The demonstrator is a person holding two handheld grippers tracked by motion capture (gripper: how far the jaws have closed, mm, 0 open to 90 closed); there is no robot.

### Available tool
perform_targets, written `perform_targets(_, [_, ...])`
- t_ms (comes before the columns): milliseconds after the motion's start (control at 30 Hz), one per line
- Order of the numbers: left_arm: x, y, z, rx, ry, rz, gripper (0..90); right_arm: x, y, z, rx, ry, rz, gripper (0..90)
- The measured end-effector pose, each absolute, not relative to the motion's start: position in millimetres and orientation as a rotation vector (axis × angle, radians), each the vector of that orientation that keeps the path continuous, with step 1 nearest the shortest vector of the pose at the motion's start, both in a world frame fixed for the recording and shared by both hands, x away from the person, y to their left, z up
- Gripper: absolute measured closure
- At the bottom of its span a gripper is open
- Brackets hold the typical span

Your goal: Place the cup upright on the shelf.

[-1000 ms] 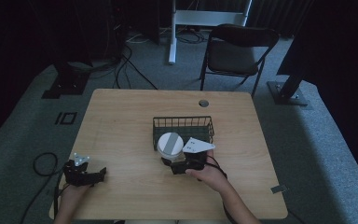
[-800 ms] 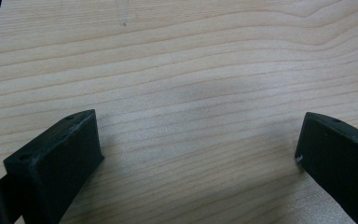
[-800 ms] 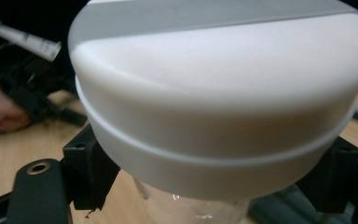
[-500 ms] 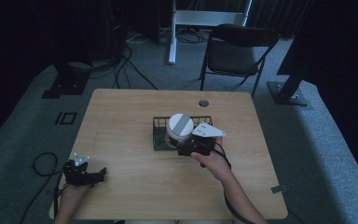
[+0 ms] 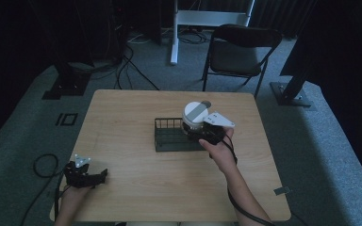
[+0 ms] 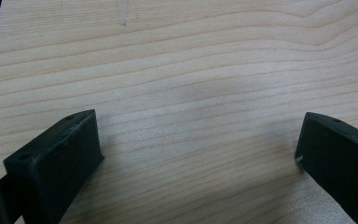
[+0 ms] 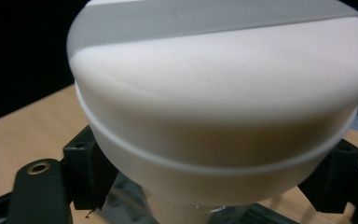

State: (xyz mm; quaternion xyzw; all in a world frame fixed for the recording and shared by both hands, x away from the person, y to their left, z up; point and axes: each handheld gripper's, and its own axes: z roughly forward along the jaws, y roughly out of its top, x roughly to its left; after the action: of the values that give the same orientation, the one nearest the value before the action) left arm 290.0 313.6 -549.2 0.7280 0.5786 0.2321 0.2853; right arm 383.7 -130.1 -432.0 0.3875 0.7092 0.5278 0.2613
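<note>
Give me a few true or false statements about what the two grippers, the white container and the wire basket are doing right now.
1. The right gripper grips the white container. True.
2. The container lies on the table left of the basket. False: it is held up over the basket's right end.
3. The left gripper is open with bare wood between its jaws. True.
4. The left gripper sits inside the basket. False: it rests near the table's front left corner, far from it.
5. A folding chair stands beyond the table. True.

table (image 5: 136, 188): 1 | wire basket (image 5: 169, 136): 1 | white container (image 5: 194, 116): 1 | folding chair (image 5: 238, 52): 1 | grippers: 2
</note>
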Motion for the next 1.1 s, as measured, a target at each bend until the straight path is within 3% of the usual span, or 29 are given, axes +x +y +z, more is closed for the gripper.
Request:
perform_targets(733, [289.9,313.6,-549.2,1.946,1.548,0.620,0.3,404.7,-125.2,-461.5,1.261,1.890,1.095,18.3])
perform_targets(1100, [289.9,313.6,-549.3,1.946,1.548,0.620,0.3,407.5,-123.9,-474.4,1.301,1.946,1.082,18.3])
